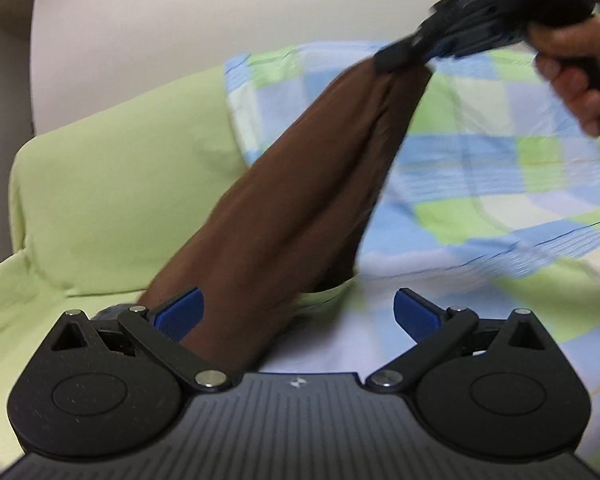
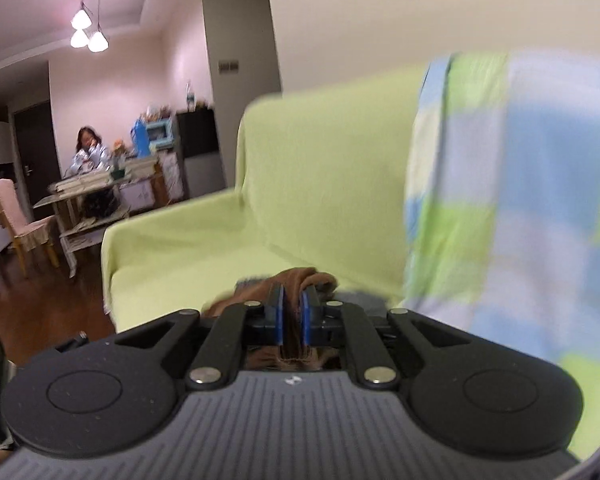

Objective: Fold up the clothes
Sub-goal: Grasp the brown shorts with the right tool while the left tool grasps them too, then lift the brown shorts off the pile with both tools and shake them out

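Risk: the right claw (image 2: 291, 316), pressed together on one bunched edge of the brown garment (image 1: 292, 200), is carrying the whole hanging weight; the cloth may be slipping out, or twisting into a rope. The left claw (image 1: 298, 316) is standing spread, the garment's lower end draping past its left finger, gripped by nothing. The garment is hanging stretched and creased above the green-covered sofa (image 1: 120, 184), beside the checked blanket (image 1: 500, 160).

Green sofa (image 2: 320, 184), checkered blanket (image 1: 480, 168)
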{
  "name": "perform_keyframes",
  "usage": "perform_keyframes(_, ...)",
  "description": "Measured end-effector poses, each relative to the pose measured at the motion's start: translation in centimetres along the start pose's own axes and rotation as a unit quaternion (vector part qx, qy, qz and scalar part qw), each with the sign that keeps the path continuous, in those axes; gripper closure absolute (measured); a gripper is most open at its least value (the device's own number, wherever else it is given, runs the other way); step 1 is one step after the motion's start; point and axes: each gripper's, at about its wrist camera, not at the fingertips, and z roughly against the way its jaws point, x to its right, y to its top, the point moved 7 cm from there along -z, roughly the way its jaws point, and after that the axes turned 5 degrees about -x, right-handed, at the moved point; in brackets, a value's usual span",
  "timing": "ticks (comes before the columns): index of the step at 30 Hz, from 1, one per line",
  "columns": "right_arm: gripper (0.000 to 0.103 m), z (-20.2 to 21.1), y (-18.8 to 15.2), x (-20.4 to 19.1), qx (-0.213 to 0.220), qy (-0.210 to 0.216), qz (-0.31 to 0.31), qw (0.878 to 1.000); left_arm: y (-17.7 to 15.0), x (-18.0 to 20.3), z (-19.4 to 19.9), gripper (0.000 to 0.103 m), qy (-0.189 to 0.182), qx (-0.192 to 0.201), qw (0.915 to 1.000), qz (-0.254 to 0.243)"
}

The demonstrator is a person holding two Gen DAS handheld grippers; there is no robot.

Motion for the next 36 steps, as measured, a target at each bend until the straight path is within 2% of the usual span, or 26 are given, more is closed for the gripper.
perform_keyframes(1,0.096,3.5,0.3,0.2,0.011,-0.018,0.011,1.000,0.2,1.0,0.5,0.001,-0.015,0.001,0.9999,-0.001)
perform_keyframes(3,0.096,7.4,-0.4,0.2,0.009,-0.054,0.050,0.997,0.5,2.7,1.2,0.001,-0.042,0.002,0.9991,-0.003)
perform_keyframes(4,0.096,10.1,-2.1,0.1,-0.006,-0.077,0.076,0.994,0.5,3.5,1.3,0.001,-0.053,0.001,0.9986,-0.008)
perform_keyframes(6,0.096,12.9,-5.2,0.4,-0.041,-0.093,0.082,0.991,0.6,4.7,1.3,0.001,-0.069,-0.005,0.9974,-0.019)
perform_keyframes(7,0.096,14.5,-8.7,0.8,-0.073,-0.104,0.070,0.989,0.7,5.2,1.1,0.001,-0.077,-0.007,0.9966,-0.025)
perform_keyframes(10,0.096,16.7,-15.2,1.1,-0.126,-0.101,0.036,0.986,1.4,7.1,0.1,0.001,-0.110,-0.017,0.9925,-0.051)
perform_keyframes(11,0.096,17.6,-20.1,0.5,-0.163,-0.087,0.013,0.983,1.7,7.8,-0.3,0.001,-0.122,-0.020,0.9905,-0.061)
perform_keyframes(13,0.097,18.2,-23.2,-0.2,-0.185,-0.079,0.002,0.980,2.9,9.6,-1.9,0.001,-0.153,-0.025,0.9842,-0.085)
perform_keyframes(17,0.097,19.1,-29.0,-1.8,-0.228,-0.053,-0.033,0.972,2.8,12.2,-5.5,0.001,-0.182,-0.053,0.9719,-0.140)
perform_keyframes(19,0.096,19.9,-30.2,-1.5,-0.225,-0.054,-0.058,0.971,2.6,13.4,-7.2,0.001,-0.196,-0.067,0.9640,-0.167)
perform_keyframes(21,0.092,20.5,-29.6,-0.1,-0.198,-0.064,-0.091,0.974,2.5,14.7,-9.0,0.001,-0.210,-0.082,0.9550,-0.193)
perform_keyframes(22,0.081,20.7,-29.6,0.5,-0.185,-0.069,-0.105,0.975,2.5,15.3,-9.8,0.001,-0.216,-0.089,0.9501,-0.207)
perform_keyframes(23,0.069,20.9,-29.7,1.1,-0.171,-0.074,-0.120,0.975,1.6,15.6,-11.0,0.001,-0.228,-0.108,0.9416,-0.223)
perform_keyframes(24,0.066,20.7,-29.4,1.8,-0.156,-0.075,-0.136,0.975,0.5,16.0,-12.2,0.003,-0.240,-0.129,0.9318,-0.239)
perform_keyframes(25,0.064,20.7,-29.4,2.2,-0.147,-0.074,-0.146,0.975,-0.3,16.1,-13.2,0.009,-0.243,-0.146,0.9260,-0.249)
perform_keyframes(27,0.061,20.1,-28.4,3.5,-0.122,-0.065,-0.169,0.976,-2.0,16.0,-14.5,0.035,-0.264,-0.189,0.9134,-0.245)
perform_keyframes(28,0.060,19.4,-28.1,4.1,-0.119,-0.063,-0.168,0.976,-2.7,15.9,-14.5,0.056,-0.277,-0.203,0.9089,-0.237)
perform_keyframes(29,0.060,19.2,-27.9,4.2,-0.119,-0.065,-0.165,0.977,-3.2,15.8,-14.4,0.069,-0.289,-0.215,0.9044,-0.229)
perform_keyframes(30,0.060,19.0,-27.8,4.3,-0.119,-0.066,-0.162,0.977,-3.6,15.4,-13.7,0.075,-0.286,-0.213,0.9060,-0.228)
perform_keyframes(31,0.060,18.7,-28.0,4.7,-0.120,-0.063,-0.158,0.978,-3.9,15.0,-13.0,0.089,-0.281,-0.209,0.9085,-0.228)
perform_keyframes(33,0.059,17.9,-27.9,4.6,-0.119,-0.058,-0.157,0.979,-4.1,13.9,-11.3,0.103,-0.280,-0.201,0.9148,-0.211)
perform_keyframes(35,0.059,16.8,-27.5,4.4,-0.116,-0.048,-0.158,0.979,-4.3,13.1,-10.1,0.103,-0.288,-0.199,0.9160,-0.196)
perform_keyframes(36,0.059,16.4,-27.5,4.5,-0.113,-0.046,-0.169,0.978,-5.0,12.8,-8.4,0.103,-0.295,-0.203,0.9126,-0.197)
